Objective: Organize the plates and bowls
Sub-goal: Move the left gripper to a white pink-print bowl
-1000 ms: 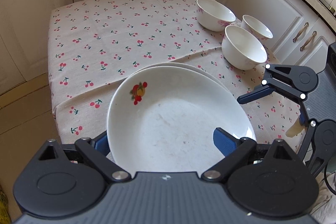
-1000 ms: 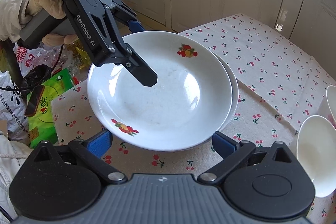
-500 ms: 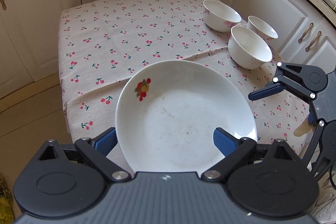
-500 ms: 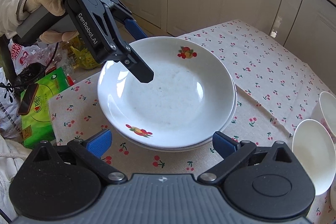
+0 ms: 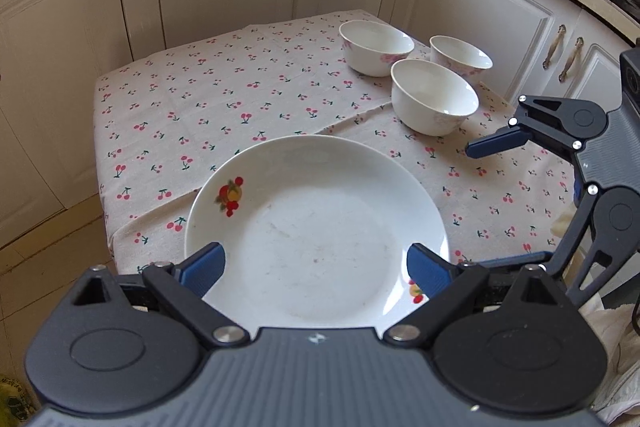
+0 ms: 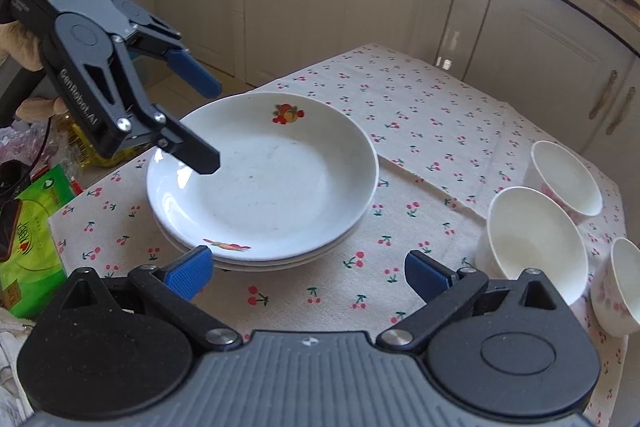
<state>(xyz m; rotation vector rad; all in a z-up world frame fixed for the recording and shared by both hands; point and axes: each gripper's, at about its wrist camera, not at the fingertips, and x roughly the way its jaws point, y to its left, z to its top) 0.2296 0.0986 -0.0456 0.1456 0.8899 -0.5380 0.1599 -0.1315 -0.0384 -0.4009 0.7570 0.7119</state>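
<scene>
1. The left gripper [image 6: 208, 123] hung over the near rim of the plates [image 6: 262, 179], its jaws spread apart and holding nothing.
2. The right gripper [image 6: 308, 273] was likewise spread and empty.
3. The plates sat stacked at a table [image 5: 168, 115] corner; three bowls [image 5: 434, 97] clustered near the opposite edge.

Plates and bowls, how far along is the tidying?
Done: the plates sit stacked near the table corner. In hand: nothing; the left gripper hangs open above the stack and the right gripper is open too. Left: three bowls stand separate, not nested.
</scene>
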